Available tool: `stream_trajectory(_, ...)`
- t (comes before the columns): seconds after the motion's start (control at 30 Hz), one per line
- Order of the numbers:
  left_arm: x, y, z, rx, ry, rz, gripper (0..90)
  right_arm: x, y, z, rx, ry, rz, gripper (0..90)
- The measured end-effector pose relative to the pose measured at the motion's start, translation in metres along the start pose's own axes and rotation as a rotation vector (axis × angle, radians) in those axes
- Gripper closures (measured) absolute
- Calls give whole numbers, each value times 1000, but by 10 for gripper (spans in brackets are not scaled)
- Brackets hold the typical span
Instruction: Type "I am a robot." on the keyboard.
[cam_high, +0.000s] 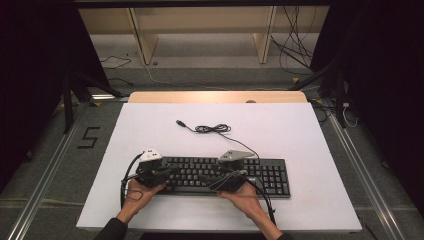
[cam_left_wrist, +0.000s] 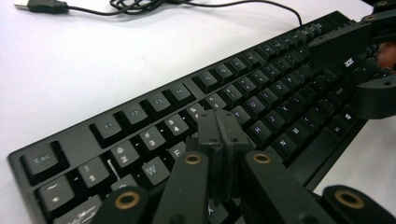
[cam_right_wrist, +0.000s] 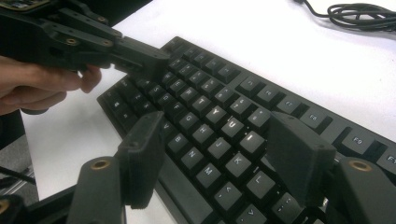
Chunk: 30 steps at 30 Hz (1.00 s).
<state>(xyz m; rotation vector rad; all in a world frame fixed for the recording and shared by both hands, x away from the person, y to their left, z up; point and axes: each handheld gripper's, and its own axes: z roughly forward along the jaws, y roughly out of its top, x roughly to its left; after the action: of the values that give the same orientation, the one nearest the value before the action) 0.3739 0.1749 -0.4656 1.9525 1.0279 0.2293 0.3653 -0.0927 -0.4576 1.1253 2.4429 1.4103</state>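
Observation:
A black keyboard (cam_high: 270, 175) lies across the near half of the white table (cam_high: 300, 130). Its cable (cam_high: 212, 129) is coiled behind it and ends in a USB plug (cam_high: 181, 123). My left gripper (cam_high: 174, 171) hangs over the left key rows. In the left gripper view its jaws are pressed together with nothing between them, the left gripper (cam_left_wrist: 219, 122) just above the keys near the number row. My right gripper (cam_right_wrist: 212, 140) stands wide open over the middle keys, with only the keyboard (cam_right_wrist: 210, 102) beneath it. The left gripper (cam_right_wrist: 149, 58) shows shut there too.
A wooden edge (cam_high: 215, 96) borders the table's far side. Beyond it are wooden shelf legs (cam_high: 142, 40) and loose floor cables (cam_high: 295, 45). Metal rails (cam_high: 45, 175) run along both sides. The USB plug (cam_left_wrist: 42, 5) lies on bare white surface behind the keyboard.

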Motion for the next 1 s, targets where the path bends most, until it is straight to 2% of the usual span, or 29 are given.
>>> stream_trajectory(0.2, 0, 2, 10, 40, 3, 6, 889, 0, -2, -3, -5, 1, 1, 379)
stream_trajectory(0.33, 2, 3, 14, 49, 14, -7, 889, 1, -3, -4, -4, 4, -1, 379)
stream_trajectory(0.77, 2, 5, 24, 90, 33, 0, 890, 2, -4, -6, -4, 7, -4, 379)
stream_trajectory(0.87, 2, 3, 27, 104, 34, 5, 891, 2, -4, -6, -5, 8, -5, 379)
stream_trajectory(0.93, 3, 3, 27, 99, 27, -15, 892, 2, -4, -6, -4, 7, -5, 379)
stream_trajectory(1.0, 3, 3, 27, 104, 27, -9, 893, 2, -4, -6, -4, 7, -5, 379)
